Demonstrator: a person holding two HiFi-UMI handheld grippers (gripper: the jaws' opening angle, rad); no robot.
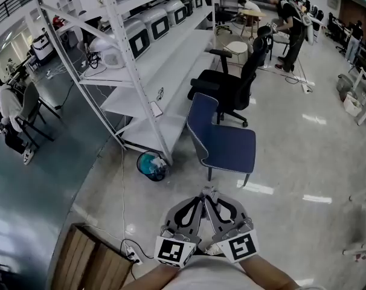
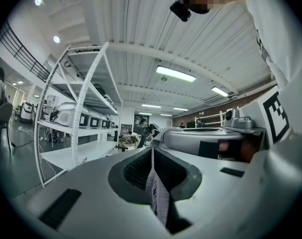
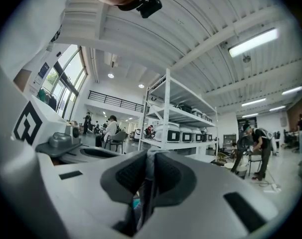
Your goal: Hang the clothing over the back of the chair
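Left gripper (image 2: 152,148): I see fingers closed on grey knit clothing (image 2: 159,195), fold pinched between them. Right gripper (image 3: 150,157): fingers clamped on clothing too. Head view: my two grippers side by side at bottom centre, tips toward blue chair (image 1: 224,142), apart from it. White shelf rack (image 1: 148,71) stands left of chair.

**A:** Colours, quick. Chair (image 1: 222,141)?
**B:** I get navy blue with a pale dotted edge. The office chair (image 1: 228,86) is black.
**A:** Clothing (image 2: 158,195)?
**B:** Pale grey, fine ribbed weave.
**A:** Rig?
**B:** My left hand-held gripper (image 2: 152,153) is a light grey shell with black pads. The right hand-held gripper (image 3: 150,158) is the same, and both carry black-and-white square markers.
**A:** Rest?
**B:** White shelving rack (image 1: 141,71), teal tub (image 1: 151,165), glossy pale grey floor (image 1: 304,162).
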